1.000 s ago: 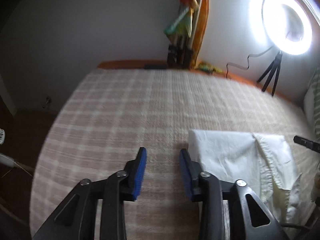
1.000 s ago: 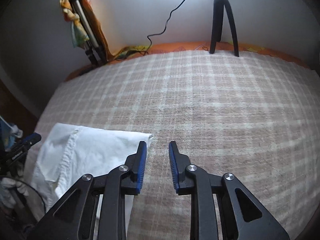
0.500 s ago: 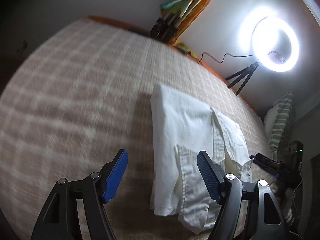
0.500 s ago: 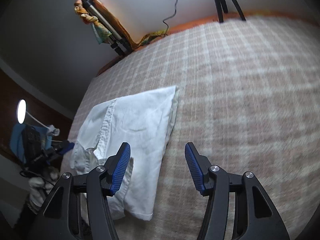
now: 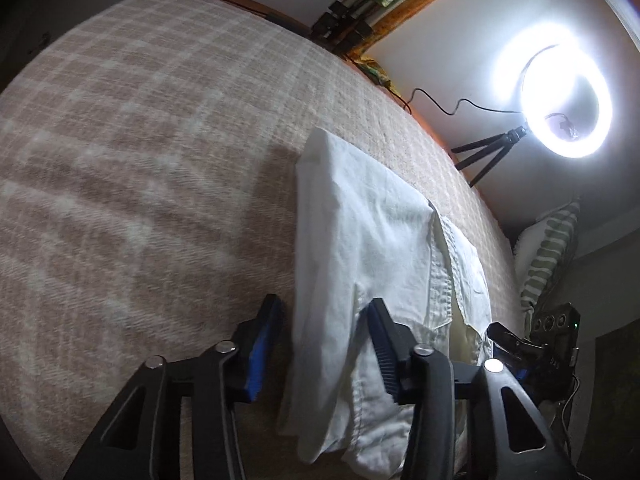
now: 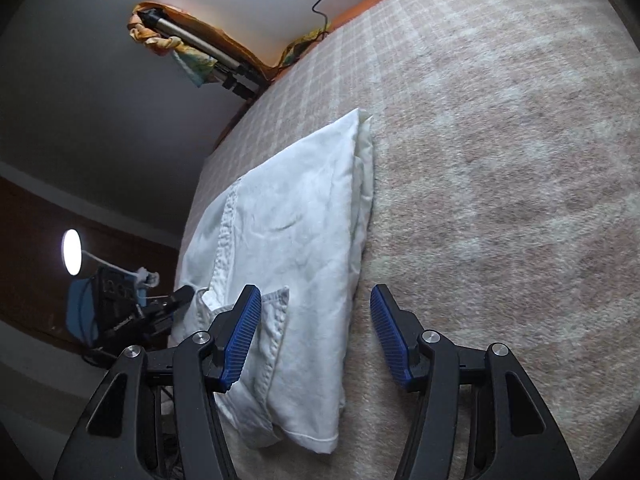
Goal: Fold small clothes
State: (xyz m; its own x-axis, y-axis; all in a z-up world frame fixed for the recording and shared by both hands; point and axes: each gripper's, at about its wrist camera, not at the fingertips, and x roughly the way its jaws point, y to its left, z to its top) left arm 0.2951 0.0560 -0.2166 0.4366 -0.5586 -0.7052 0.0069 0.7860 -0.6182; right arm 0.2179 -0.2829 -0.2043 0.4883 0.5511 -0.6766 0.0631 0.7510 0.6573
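Observation:
A white folded shirt (image 5: 360, 232) lies on the beige checked bedspread (image 5: 140, 140). My left gripper (image 5: 322, 340) straddles the shirt's left near edge. Its jaws are closing with the cloth between them. The left pad stands apart from the cloth, and the right pad is at a crease. In the right wrist view the same shirt (image 6: 296, 208) runs away from me. My right gripper (image 6: 316, 328) stands open over its right near edge, with one finger above the cloth and the other above the bedspread (image 6: 500, 160). Neither gripper grips the cloth.
A lit ring light (image 5: 564, 92) on a small tripod stands at the far edge, with a striped pillow (image 5: 548, 256) to its right. A folded tripod wrapped in colourful cloth (image 6: 192, 48) leans on the wall. A small lamp (image 6: 72, 252) glows beyond the bed's left side.
Both grippers have tipped down and rolled toward the shirt, which now lies between each pair of jaws. The left jaws widened, then narrowed. The right jaws widened.

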